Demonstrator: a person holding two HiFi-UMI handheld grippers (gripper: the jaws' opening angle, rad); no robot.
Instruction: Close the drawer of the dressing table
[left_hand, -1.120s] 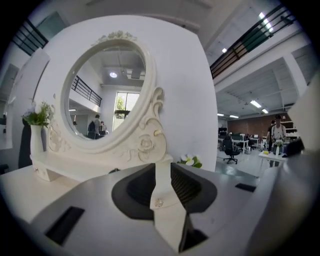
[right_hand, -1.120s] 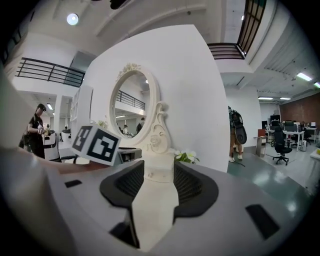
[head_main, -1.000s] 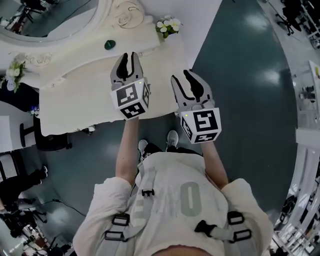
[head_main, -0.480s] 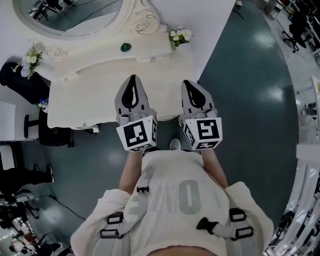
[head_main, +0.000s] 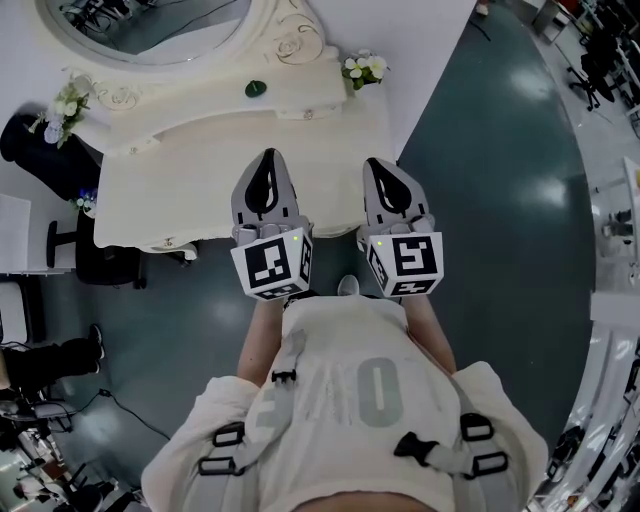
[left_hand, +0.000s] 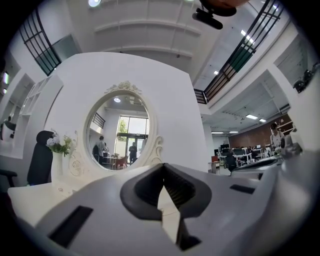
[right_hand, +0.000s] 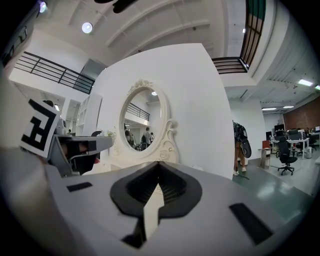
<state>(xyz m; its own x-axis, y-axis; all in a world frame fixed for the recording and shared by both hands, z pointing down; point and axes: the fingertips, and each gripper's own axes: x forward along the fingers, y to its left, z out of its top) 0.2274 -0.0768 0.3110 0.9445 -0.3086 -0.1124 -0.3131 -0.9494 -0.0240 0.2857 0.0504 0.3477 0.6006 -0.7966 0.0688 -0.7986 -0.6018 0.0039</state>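
**Dressing table from above.** One cream-white carved dressing table (head_main: 180, 190) with one oval mirror (head_main: 150, 25) stands against the white wall (head_main: 420, 40). Its drawer cannot be told apart along the near edge. Two white flower bunches (head_main: 363, 68) (head_main: 66, 104) flank the mirror, and one small dark green object (head_main: 256, 89) lies between them. Two grey tongs, the left gripper (head_main: 268, 156) and the right gripper (head_main: 376, 164), are each pressed together and empty. They lie side by side across the table's near edge. Open teal floor (head_main: 480, 200) lies to the right.

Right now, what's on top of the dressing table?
Visible: left flower bunch and right flower bunch at the back, small dark green object by the mirror. The left gripper and right gripper, both shut, hide part of the dressing table's front edge.
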